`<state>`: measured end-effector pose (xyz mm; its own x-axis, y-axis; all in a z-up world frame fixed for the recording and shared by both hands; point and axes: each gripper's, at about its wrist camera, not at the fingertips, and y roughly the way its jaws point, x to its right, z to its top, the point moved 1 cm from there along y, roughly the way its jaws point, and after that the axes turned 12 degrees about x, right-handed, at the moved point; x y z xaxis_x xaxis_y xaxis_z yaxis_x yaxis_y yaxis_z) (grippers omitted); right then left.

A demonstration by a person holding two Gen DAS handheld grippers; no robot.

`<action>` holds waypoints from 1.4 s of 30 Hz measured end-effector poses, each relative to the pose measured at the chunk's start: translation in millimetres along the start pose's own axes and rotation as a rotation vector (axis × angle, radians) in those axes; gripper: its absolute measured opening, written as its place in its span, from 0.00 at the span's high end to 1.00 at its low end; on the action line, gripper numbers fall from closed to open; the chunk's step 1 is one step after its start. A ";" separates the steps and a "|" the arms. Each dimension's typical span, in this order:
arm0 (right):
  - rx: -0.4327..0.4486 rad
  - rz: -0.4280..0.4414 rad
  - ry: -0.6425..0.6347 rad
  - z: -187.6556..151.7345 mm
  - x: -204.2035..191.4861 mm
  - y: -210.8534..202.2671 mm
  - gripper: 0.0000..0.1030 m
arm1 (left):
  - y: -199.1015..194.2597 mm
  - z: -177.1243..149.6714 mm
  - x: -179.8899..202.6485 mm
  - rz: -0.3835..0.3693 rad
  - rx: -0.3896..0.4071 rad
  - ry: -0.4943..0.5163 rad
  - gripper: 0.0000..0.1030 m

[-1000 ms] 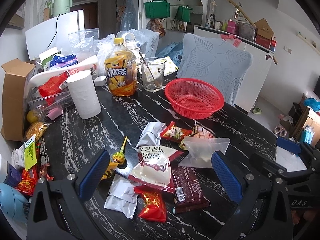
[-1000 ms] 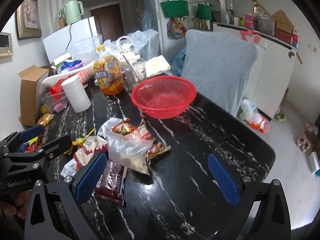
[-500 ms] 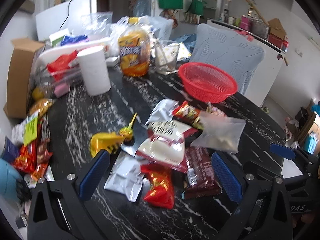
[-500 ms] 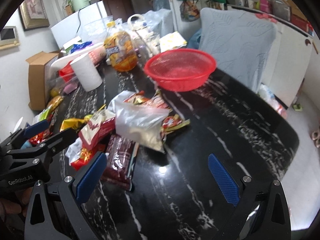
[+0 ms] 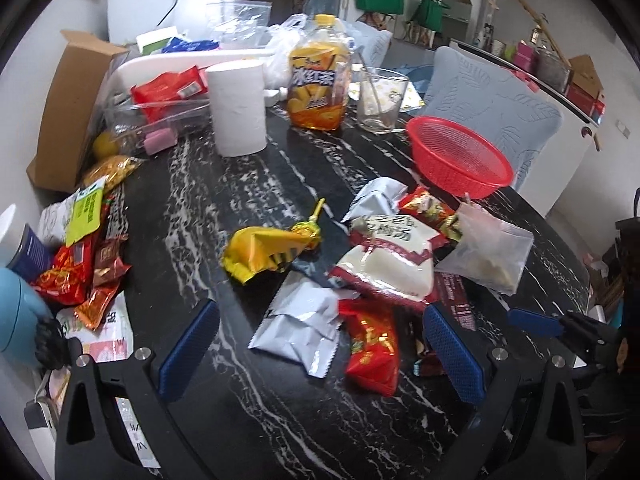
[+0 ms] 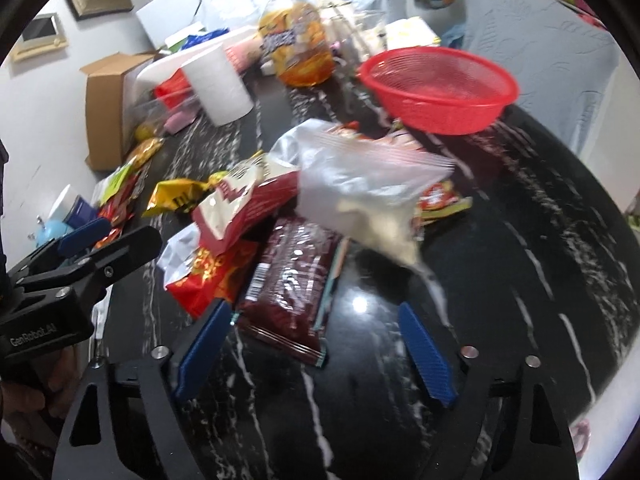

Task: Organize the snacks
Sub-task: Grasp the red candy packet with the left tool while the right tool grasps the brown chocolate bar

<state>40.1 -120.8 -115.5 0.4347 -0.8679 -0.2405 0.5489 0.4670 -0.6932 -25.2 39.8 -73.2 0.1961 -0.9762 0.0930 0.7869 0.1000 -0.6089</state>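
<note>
Snack packets, crinkled foil and plastic [image 5: 384,268] | heaped mid-surface, short of red mesh plastic basket [image 5: 460,156] | step: approach | right claw [image 6: 316,344] just narrowing, empty, over maroon packet [image 6: 292,280]; left claw [image 5: 320,352] open, empty | next: pinch, lift.

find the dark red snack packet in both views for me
Left wrist view: dark red packet sits lower right, mostly hidden under the white pouch, by the right-hand blue pad.
Right wrist view: dark red packet lies at centre, fully shown, between the open jaws.
Shared landmark: red basket, behind the snack pile in both.
</note>
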 end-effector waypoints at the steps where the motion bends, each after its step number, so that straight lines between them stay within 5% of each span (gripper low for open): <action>1: -0.002 0.009 -0.005 0.5 -2.9 3.6 0.20 | 1.2 -0.2 -3.5 0.007 -0.003 -0.008 0.00; 15: -0.033 -0.017 -0.098 0.6 -22.2 42.2 0.50 | 2.9 -5.1 -17.7 -0.004 -0.012 -0.065 0.00; 23: -0.010 0.027 -0.102 -5.7 -13.4 23.5 0.53 | 2.8 -12.0 9.3 -0.079 -0.024 -0.019 0.02; 34: -0.006 0.027 -0.069 -25.3 14.5 -8.1 0.53 | 25.3 -33.9 50.3 -0.105 -0.109 0.091 0.38; 40: 0.006 0.044 -0.062 -30.8 24.9 -14.4 0.53 | 35.6 -41.6 53.5 -0.074 -0.151 0.118 0.41; 42: 0.008 0.052 -0.059 -31.8 26.3 -15.6 0.53 | 40.8 -43.8 54.0 -0.056 -0.167 0.123 0.59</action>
<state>20.3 -156.3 -132.7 0.5046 -0.8307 -0.2353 0.5297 0.5131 -0.6754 -8.1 -17.3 -127.4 0.0733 -0.9965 0.0395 0.6850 0.0215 -0.7282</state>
